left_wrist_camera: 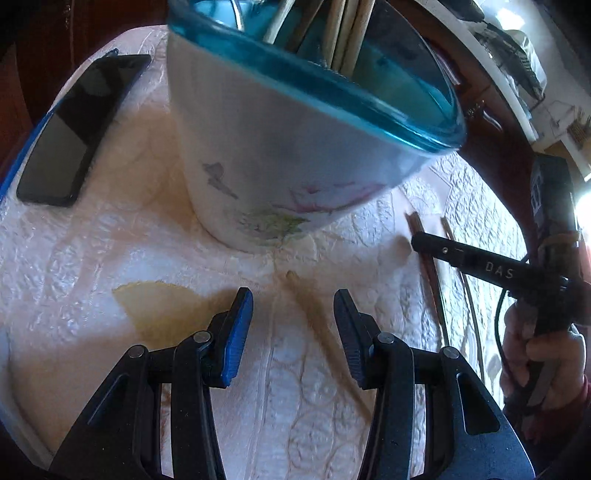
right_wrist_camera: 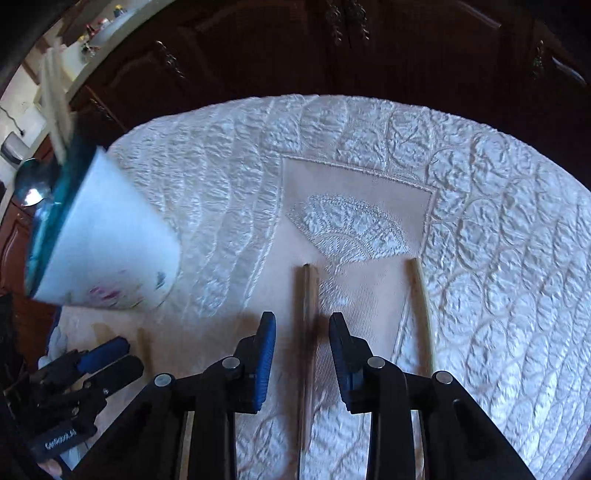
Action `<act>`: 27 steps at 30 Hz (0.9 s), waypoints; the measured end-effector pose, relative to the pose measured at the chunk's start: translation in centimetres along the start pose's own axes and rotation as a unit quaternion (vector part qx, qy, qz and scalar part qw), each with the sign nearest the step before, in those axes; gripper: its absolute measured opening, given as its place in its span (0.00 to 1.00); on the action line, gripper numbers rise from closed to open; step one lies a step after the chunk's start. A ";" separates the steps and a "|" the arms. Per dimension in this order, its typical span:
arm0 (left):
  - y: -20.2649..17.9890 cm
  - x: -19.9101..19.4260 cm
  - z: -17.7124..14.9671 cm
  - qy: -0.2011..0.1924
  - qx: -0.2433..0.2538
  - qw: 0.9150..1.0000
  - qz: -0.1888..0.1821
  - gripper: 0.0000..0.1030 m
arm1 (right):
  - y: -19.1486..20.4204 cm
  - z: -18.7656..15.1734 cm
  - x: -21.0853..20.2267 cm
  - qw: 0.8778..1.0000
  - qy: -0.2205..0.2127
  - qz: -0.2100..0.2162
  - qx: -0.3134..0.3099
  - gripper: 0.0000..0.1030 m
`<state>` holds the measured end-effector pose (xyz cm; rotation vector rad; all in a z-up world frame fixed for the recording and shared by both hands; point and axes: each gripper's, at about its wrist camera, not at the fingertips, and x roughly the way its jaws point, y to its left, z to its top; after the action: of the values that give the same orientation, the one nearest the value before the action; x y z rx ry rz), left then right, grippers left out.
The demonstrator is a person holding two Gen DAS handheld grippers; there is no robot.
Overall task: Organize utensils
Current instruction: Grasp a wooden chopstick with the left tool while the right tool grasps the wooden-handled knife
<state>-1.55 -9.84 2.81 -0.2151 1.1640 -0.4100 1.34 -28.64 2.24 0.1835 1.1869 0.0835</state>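
A white cup with a blue glass rim [left_wrist_camera: 280,147] stands on the white embroidered cloth and holds several wooden chopsticks [left_wrist_camera: 343,33]; it also shows in the right wrist view [right_wrist_camera: 107,243]. My left gripper [left_wrist_camera: 293,306] is open and empty, just in front of the cup. My right gripper [right_wrist_camera: 303,332] is open, its jaws on either side of a wooden chopstick [right_wrist_camera: 308,295] lying on the cloth. A second chopstick [right_wrist_camera: 423,314] lies to its right. The right gripper [left_wrist_camera: 417,238] shows in the left wrist view over the chopsticks [left_wrist_camera: 432,280].
A black phone [left_wrist_camera: 77,129] lies on the cloth left of the cup. A yellowish patch [left_wrist_camera: 162,306] marks the cloth near my left gripper. Dark wooden cabinets [right_wrist_camera: 332,48] stand behind the table. The left gripper [right_wrist_camera: 107,354] shows at the lower left of the right wrist view.
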 end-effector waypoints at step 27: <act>0.8 -12.7 -2.1 -0.090 0.069 0.993 -0.022 0.04 | 4.2 -1.5 -12.4 0.981 -0.179 0.048 -0.051 0.09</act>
<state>-7.52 -3.64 12.45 -0.1541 0.9514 -0.4970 -4.49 -26.32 13.81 0.1570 0.8135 0.1877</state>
